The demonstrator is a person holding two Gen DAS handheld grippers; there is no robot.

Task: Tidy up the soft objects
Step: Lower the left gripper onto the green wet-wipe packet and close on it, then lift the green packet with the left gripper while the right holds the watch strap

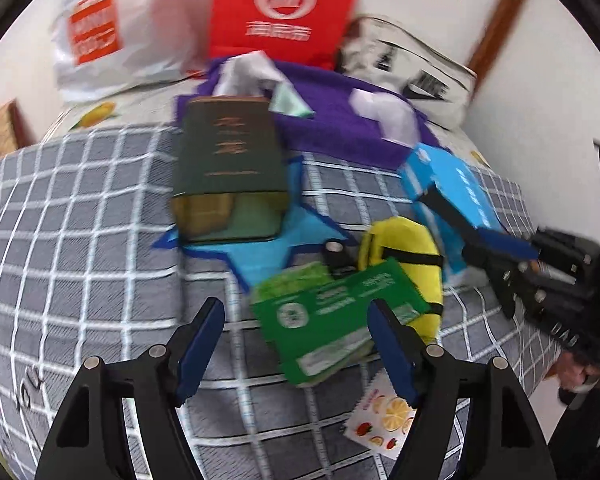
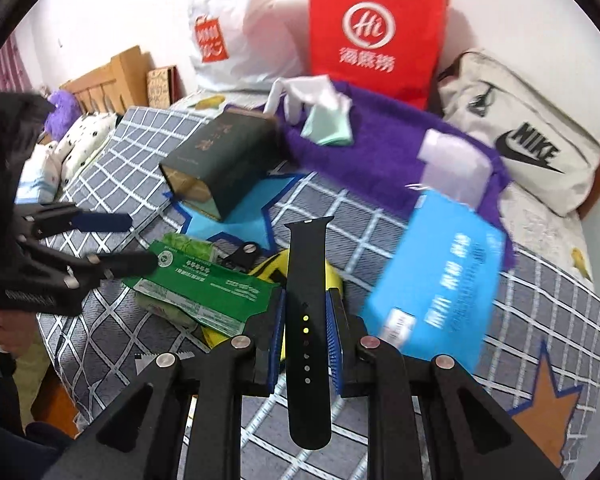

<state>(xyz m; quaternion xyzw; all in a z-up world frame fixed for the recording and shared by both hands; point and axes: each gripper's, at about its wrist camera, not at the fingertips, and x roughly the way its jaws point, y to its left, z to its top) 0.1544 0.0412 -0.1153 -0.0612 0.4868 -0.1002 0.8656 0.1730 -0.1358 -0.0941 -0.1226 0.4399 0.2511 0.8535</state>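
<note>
My right gripper (image 2: 306, 320) is shut on a black watch strap (image 2: 308, 280) and holds it upright above the bed; it shows in the left wrist view (image 1: 452, 212) at right. My left gripper (image 1: 296, 340) is open and empty, just above a green packet (image 1: 332, 312), and appears in the right wrist view (image 2: 136, 244). A yellow soft pouch (image 1: 404, 248) lies under the green packet. A purple fluffy cloth (image 2: 380, 148) lies behind, with white and pale green cloths (image 2: 320, 108) on it. A blue tissue pack (image 2: 440, 280) sits at right.
A dark green box (image 1: 228, 164) stands on a blue star mat (image 1: 260, 252). A red bag (image 2: 376, 28), a white plastic bag (image 2: 236, 28) and a beige Nike bag (image 2: 528, 136) line the wall. A fruit-print sachet (image 1: 384, 424) lies near the bed (image 1: 80, 220) edge.
</note>
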